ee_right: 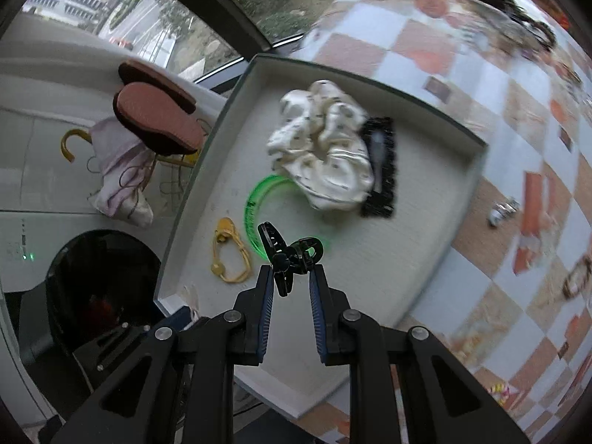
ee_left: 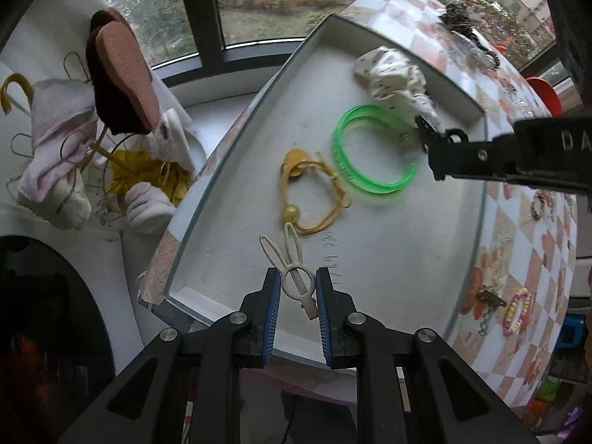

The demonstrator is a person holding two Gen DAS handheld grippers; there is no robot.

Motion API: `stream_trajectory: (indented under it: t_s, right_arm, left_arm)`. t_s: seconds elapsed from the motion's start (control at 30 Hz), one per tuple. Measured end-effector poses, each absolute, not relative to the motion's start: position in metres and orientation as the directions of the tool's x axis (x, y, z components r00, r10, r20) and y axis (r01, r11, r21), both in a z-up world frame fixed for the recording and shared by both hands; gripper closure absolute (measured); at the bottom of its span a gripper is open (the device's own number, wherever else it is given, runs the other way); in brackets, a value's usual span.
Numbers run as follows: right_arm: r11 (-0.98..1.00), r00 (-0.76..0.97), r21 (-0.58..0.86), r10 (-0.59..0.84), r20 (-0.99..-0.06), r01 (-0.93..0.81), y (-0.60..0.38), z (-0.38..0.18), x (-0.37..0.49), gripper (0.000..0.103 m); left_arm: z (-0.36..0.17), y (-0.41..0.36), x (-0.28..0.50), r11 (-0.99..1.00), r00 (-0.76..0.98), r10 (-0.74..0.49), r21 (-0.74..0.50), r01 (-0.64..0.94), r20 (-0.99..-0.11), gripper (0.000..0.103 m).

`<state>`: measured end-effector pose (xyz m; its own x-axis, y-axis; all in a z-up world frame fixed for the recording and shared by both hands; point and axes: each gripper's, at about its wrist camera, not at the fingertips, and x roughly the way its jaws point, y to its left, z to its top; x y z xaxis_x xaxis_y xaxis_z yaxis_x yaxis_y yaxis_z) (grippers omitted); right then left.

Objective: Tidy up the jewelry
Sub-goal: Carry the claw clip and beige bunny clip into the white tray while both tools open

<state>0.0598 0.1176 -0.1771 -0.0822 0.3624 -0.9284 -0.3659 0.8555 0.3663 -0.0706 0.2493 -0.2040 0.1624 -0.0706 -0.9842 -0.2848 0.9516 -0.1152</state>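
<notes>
Left wrist | tray (ee_left: pixel 236 140): green bangle (ee_left: pixel 370 148), yellow tie (ee_left: pixel 314 199), probably scrunchie (ee_left: pixel 388 74)

The tray (ee_left: pixel 236 140) floor lies bare along its near and right parts; the green bangle (ee_left: pixel 346 170), yellow hair tie (ee_left: pixel 333 207) and cream scrunchie (ee_left: pixel 392 77) crowd the far middle.

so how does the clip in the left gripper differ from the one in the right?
The bunny-ear clip is cream and slim, with two long ear loops; the claw clip is black, chunkier and toothed. The bunny-ear clip sits in the left gripper, the claw clip in the right gripper. Both are pinched between blue pads above the white tray.
</notes>
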Motion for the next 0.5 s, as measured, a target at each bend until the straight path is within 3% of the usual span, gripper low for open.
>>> stream_trajectory:
  t_s: [0.5]
  right_arm:
    - [0.863, -0.141, 0.343, 0.312, -0.939, -0.371, 0.147, -0.212, 0.075, 0.082]
  left_arm:
    - [-0.228, 0.251, -0.063, 0.956, 0.123, -0.042, -0.076, -0.285, -0.992, 0.080]
